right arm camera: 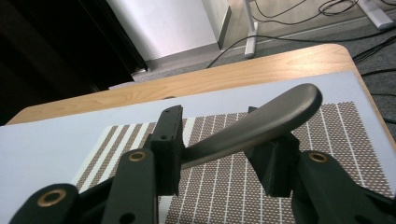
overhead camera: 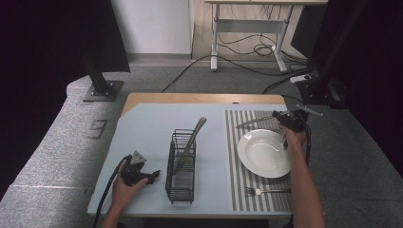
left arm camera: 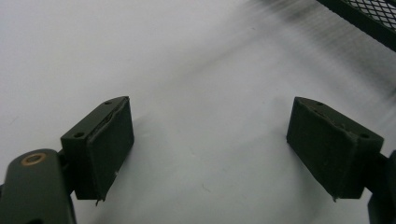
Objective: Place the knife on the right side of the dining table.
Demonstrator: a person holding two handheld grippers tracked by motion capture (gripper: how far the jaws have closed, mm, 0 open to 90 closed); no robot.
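My right gripper (overhead camera: 285, 121) hovers over the far part of the striped placemat (overhead camera: 236, 185), just beyond the white plate (overhead camera: 264, 153). It is shut on a metal knife (overhead camera: 253, 122) whose blade points left. In the right gripper view the knife's handle (right arm camera: 261, 122) lies slantwise between the jaws of the right gripper (right arm camera: 219, 135), touching the left pad and crossing the right one. My left gripper (overhead camera: 153, 175) rests on the blue-grey table (overhead camera: 142, 128), left of a black wire basket (overhead camera: 182, 166). In its own view the left gripper (left arm camera: 210, 140) stands open over bare table with nothing between its fingers.
A long metal utensil (overhead camera: 192, 140) leans out of the wire basket, whose corner (left arm camera: 369, 18) shows at the top right of the left gripper view. A fork (overhead camera: 266, 191) lies on the placemat in front of the plate. A wooden table edge (overhead camera: 204, 98) runs along the far side.
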